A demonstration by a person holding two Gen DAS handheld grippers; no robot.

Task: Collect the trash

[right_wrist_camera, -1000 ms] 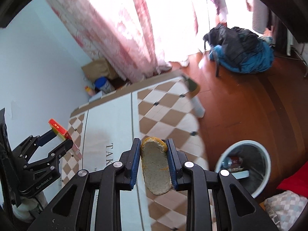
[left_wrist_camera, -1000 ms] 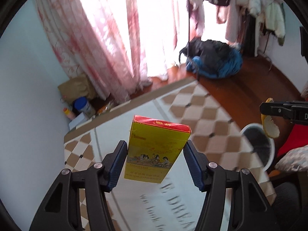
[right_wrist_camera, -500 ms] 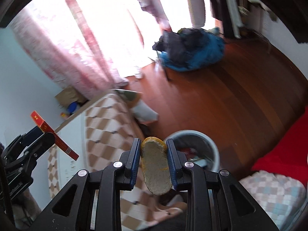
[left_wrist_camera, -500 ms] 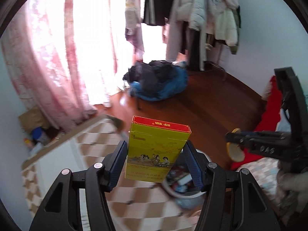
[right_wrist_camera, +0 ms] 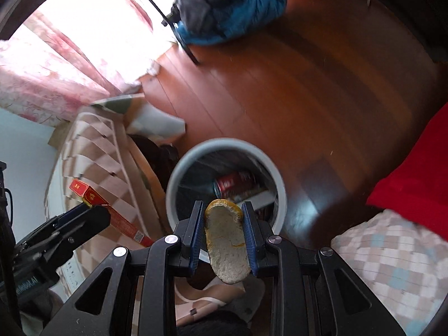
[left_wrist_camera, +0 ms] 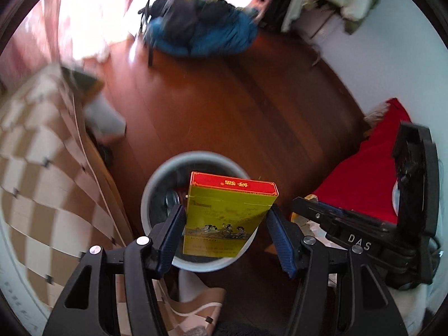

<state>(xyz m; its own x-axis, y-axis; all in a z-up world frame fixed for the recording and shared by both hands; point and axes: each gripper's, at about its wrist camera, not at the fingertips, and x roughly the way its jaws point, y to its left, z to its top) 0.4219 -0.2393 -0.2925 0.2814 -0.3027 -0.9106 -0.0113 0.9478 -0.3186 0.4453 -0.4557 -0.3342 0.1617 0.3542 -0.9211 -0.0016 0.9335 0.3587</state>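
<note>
While the left tool point(left_wrist_camera: 225, 233) clamped a yellow box point(left_wrist_camera: 226, 215) above the grey bin point(left_wrist_camera: 156, 179), the wooden floor point(left_wrist_camera: 224, 106) lay beyond. In the right view, the right tool point(right_wrist_camera: 224, 236) pinched a peel point(right_wrist_camera: 226, 246) over that bin point(right_wrist_camera: 179, 173), which held a red can point(right_wrist_camera: 233, 182).

Both cameras sat just behind their own grippers and looked steeply down along the fingers at the wooden floor point(left_wrist_camera: 238, 106). Each framed the same round bin point(left_wrist_camera: 156, 184) point(right_wrist_camera: 179, 179) from close above. The left view caught the right gripper point(left_wrist_camera: 310, 210) at its right edge; the right view caught the left gripper point(right_wrist_camera: 84, 218) low on its left.
</note>
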